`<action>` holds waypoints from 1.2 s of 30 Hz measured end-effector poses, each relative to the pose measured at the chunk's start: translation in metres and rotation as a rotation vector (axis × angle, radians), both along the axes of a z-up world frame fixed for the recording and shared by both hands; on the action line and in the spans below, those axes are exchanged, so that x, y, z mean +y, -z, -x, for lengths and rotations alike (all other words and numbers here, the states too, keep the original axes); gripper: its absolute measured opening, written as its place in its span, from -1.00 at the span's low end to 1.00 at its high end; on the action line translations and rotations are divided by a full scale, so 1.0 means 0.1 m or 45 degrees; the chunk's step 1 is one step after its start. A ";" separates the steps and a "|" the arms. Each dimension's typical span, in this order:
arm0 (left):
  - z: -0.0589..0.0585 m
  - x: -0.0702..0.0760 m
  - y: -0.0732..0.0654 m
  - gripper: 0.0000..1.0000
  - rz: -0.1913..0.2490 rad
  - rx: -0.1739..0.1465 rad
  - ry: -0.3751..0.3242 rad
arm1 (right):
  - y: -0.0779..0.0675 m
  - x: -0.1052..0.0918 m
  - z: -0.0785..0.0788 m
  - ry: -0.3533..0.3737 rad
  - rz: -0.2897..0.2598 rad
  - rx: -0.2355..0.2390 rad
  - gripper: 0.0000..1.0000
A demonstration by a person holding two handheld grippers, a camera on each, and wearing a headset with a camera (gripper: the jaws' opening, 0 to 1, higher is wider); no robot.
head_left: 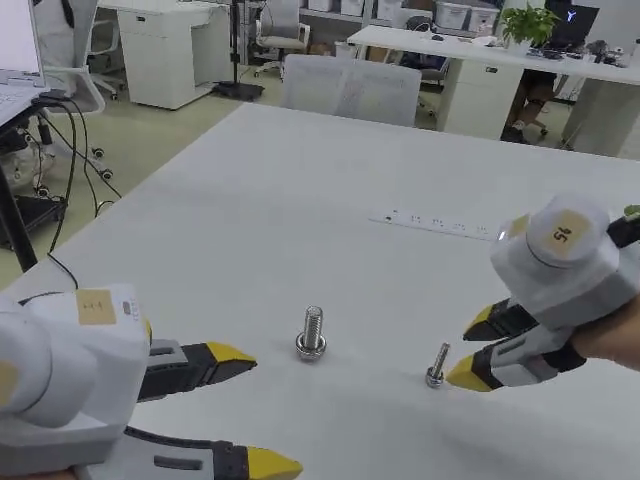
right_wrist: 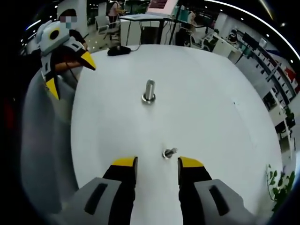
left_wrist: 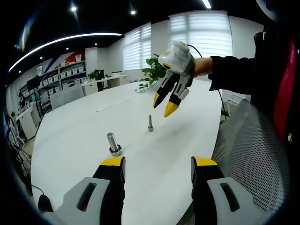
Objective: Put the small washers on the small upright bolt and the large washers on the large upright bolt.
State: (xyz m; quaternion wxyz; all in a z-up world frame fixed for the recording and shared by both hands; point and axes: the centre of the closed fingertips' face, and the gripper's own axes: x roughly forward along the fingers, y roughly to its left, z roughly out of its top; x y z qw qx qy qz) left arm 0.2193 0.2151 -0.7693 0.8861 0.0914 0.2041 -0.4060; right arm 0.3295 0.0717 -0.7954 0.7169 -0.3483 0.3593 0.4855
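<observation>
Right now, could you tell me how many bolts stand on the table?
2: the large bolt stands centrally, the small bolt by the tips of the right gripper.

We see the large bolt (head_left: 311, 334) standing on the table (head_left: 260, 200) left of the small bolt (head_left: 437, 366), with a long flat strip (head_left: 430, 222) lying behind them both.

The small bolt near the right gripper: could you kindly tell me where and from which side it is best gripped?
Take the small bolt by its bare upper shank, above its wider base. It stands roughly upright, so the open right gripper beside it could likely come in sideways, fingers either side of the shank.
</observation>
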 end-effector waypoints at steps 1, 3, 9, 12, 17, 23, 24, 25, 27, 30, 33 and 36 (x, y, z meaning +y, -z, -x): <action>0.00 0.00 0.00 0.12 0.000 -0.001 0.000 | -0.01 -0.01 0.03 0.004 -0.012 -0.001 -0.27; 0.00 0.00 0.00 0.12 0.000 0.000 0.002 | -0.02 -0.02 0.07 0.015 -0.031 -0.005 -0.24; 0.01 0.01 0.00 0.13 0.002 0.004 0.004 | -0.03 -0.06 0.23 0.060 -0.108 0.004 -0.20; 0.01 0.00 0.00 0.13 0.003 0.006 0.007 | -0.01 -0.09 0.29 0.081 -0.144 0.001 -0.18; 0.03 0.01 0.02 0.14 0.003 0.016 0.006 | 0.01 -0.14 0.40 0.114 -0.200 0.004 -0.14; 0.06 0.03 0.03 0.16 0.003 0.020 0.003 | 0.02 -0.19 0.55 0.145 -0.289 0.000 0.00; 0.06 0.02 0.03 0.16 0.003 0.020 0.001 | 0.03 -0.20 0.57 0.157 -0.304 0.000 0.05; 0.06 0.03 0.03 0.17 0.003 0.020 0.000 | 0.03 -0.21 0.59 0.165 -0.312 0.002 0.09; 0.05 0.04 0.03 0.20 0.006 0.020 -0.011 | 0.05 -0.23 0.64 0.178 -0.323 0.002 0.14; 0.06 0.04 0.05 0.21 0.007 0.029 -0.018 | 0.05 -0.24 0.69 0.188 -0.341 -0.013 0.20; 0.07 0.04 0.08 0.28 0.012 0.037 -0.028 | -0.01 -0.19 0.77 0.193 -0.389 -0.028 0.23; 0.07 0.04 0.10 0.37 0.013 0.045 -0.043 | -0.04 -0.16 0.81 0.209 -0.423 -0.031 0.29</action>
